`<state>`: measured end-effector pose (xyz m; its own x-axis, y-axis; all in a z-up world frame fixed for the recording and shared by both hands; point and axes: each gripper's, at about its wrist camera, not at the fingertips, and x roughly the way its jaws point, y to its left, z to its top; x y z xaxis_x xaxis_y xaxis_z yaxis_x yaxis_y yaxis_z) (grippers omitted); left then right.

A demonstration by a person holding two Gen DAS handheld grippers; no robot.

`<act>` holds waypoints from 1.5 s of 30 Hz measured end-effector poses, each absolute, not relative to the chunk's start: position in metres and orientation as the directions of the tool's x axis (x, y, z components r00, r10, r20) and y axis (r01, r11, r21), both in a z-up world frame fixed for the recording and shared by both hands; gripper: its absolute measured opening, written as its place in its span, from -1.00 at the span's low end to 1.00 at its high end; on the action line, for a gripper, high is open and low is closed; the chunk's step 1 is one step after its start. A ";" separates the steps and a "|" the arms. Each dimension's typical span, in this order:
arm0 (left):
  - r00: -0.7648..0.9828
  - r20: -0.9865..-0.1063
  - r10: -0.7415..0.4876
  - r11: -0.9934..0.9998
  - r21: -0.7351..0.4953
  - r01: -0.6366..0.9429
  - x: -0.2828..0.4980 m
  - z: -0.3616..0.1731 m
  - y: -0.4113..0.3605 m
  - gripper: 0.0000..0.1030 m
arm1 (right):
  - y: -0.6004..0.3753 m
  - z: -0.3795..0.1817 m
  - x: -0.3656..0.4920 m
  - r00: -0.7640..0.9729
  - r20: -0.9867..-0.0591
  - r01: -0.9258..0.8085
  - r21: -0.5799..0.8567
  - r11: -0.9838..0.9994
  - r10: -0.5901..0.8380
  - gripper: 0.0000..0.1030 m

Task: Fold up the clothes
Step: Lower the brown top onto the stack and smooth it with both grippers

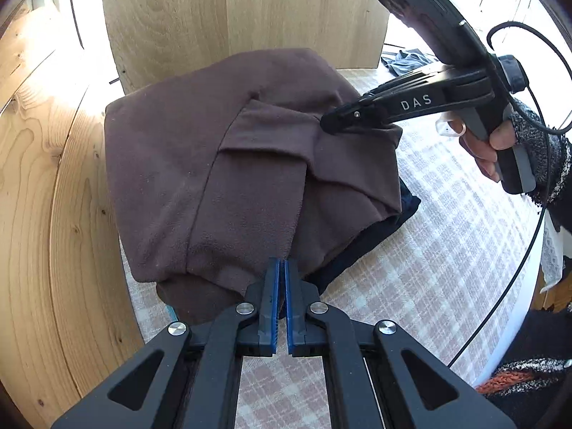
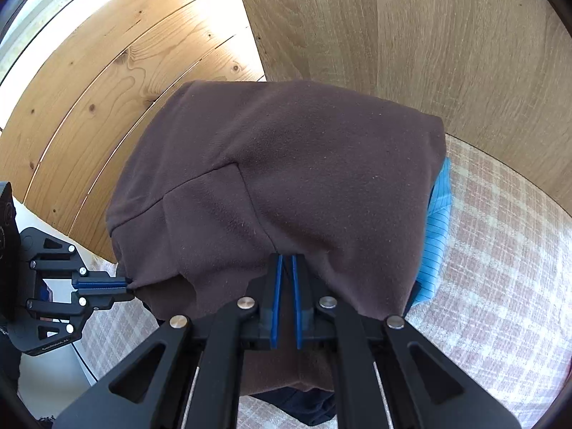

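A brown fleece garment (image 1: 214, 164) lies folded on top of a pile on the checked cover (image 1: 447, 232). At its near edge my left gripper (image 1: 282, 262) is shut, the blue pads pinching the hem. The right wrist view shows it at the cloth's left corner (image 2: 128, 284). My right gripper (image 1: 323, 121) bites into a fold on the garment's right side, held by a person's hand (image 1: 489, 143). In its own view the right gripper (image 2: 286, 259) is shut on brown cloth (image 2: 304, 164), which drapes over the fingers.
Under the brown garment lie a dark navy piece (image 1: 379, 236) and a light blue striped one (image 2: 434, 236). A wooden panel (image 1: 232, 10) stands right behind the pile, wooden planks (image 1: 43, 178) to the left. Another dark cloth (image 1: 407, 60) lies far back.
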<state>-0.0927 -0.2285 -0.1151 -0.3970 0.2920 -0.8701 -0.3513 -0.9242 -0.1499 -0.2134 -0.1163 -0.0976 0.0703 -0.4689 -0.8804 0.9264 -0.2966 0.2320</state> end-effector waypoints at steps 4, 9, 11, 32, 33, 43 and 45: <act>-0.452 -0.827 0.333 -0.921 -0.184 -0.343 -0.102 -0.097 -0.231 -0.92 | -0.113 -0.081 -0.205 0.082 -0.854 0.934 0.245 -0.259 -0.514 -0.88; -0.411 -0.841 0.352 -0.906 -0.195 -0.376 -0.118 -0.112 -0.222 -0.84 | -0.109 -0.094 -0.192 0.113 -0.885 0.949 0.230 -0.214 -0.451 -0.88; -0.350 -0.884 0.311 -0.914 -0.178 -0.364 -0.116 -0.140 -0.222 -0.88 | -0.106 -0.103 -0.189 0.095 -0.905 0.960 0.193 -0.202 -0.415 -0.88; -0.557 -0.795 0.241 -0.968 -0.156 -0.196 -0.134 -0.055 -0.247 -0.65 | -0.076 -0.042 -0.244 0.102 -0.838 0.906 0.301 -0.298 -0.536 -0.88; -0.566 -0.783 0.257 -0.965 -0.175 -0.195 -0.142 -0.049 -0.247 -0.62 | -0.079 -0.042 -0.247 0.096 -0.841 0.900 0.301 -0.315 -0.532 -0.88; -0.334 -0.780 0.529 -0.817 -0.362 -0.449 -0.169 -0.094 -0.138 -0.57 | -0.102 -0.071 -0.273 0.081 -0.848 0.863 0.323 -0.390 -0.523 -0.88; -0.300 -0.824 0.480 -0.830 -0.317 -0.459 -0.175 -0.116 -0.123 -0.55 | -0.112 -0.077 -0.276 0.092 -0.848 0.863 0.330 -0.384 -0.521 -0.88</act>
<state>-0.1753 -0.1225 -0.1162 -0.3000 0.4805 -0.8241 -0.4586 -0.8301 -0.3170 -0.2762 -0.1116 -0.0767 0.0922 -0.5214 -0.8483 0.8626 -0.3837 0.3296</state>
